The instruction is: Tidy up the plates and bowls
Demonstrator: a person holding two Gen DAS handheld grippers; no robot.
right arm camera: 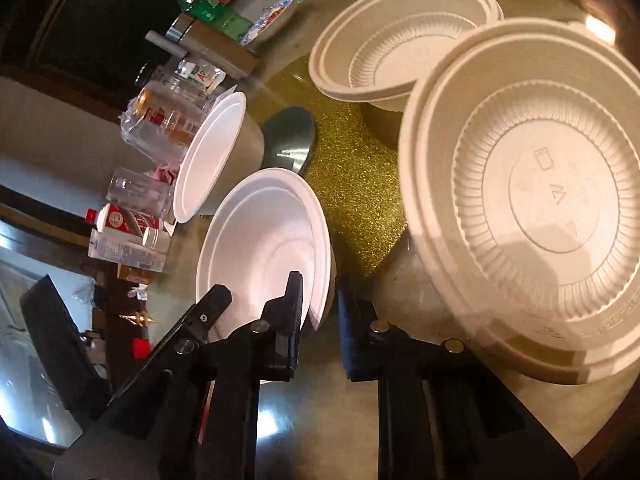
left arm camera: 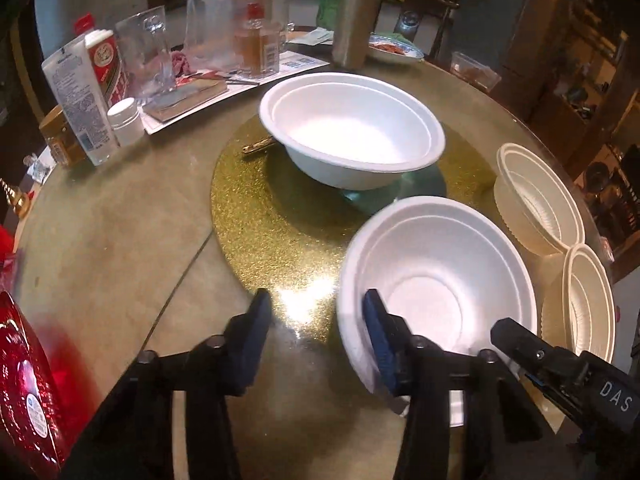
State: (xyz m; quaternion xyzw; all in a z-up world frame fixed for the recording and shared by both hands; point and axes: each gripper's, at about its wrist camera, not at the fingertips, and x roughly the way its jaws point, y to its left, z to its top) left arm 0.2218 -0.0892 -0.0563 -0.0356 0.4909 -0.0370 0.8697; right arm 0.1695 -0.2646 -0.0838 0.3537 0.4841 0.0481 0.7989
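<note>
Two white foam bowls stand on the gold glitter disc (left arm camera: 256, 232): a far bowl (left arm camera: 352, 128) (right arm camera: 212, 152) and a near bowl (left arm camera: 436, 272) (right arm camera: 260, 240). My left gripper (left arm camera: 318, 336) straddles the near bowl's left rim, with one finger inside and the outer finger standing apart from the wall. My right gripper (right arm camera: 322, 312) is shut on the same bowl's opposite rim, and one of its fingers (left arm camera: 516, 340) shows in the left wrist view. Two cream ribbed plastic bowls (left arm camera: 536, 200) (left arm camera: 588, 304) sit to the right, large in the right wrist view (right arm camera: 404, 40) (right arm camera: 532, 200).
Bottles, a glass mug (left arm camera: 146, 48), a bagged jar (left arm camera: 252, 24) and a steel flask (left arm camera: 354, 20) crowd the round table's far side. A plate of food (left arm camera: 394, 50) lies behind them. A red packet (left arm camera: 24, 380) sits at the near left.
</note>
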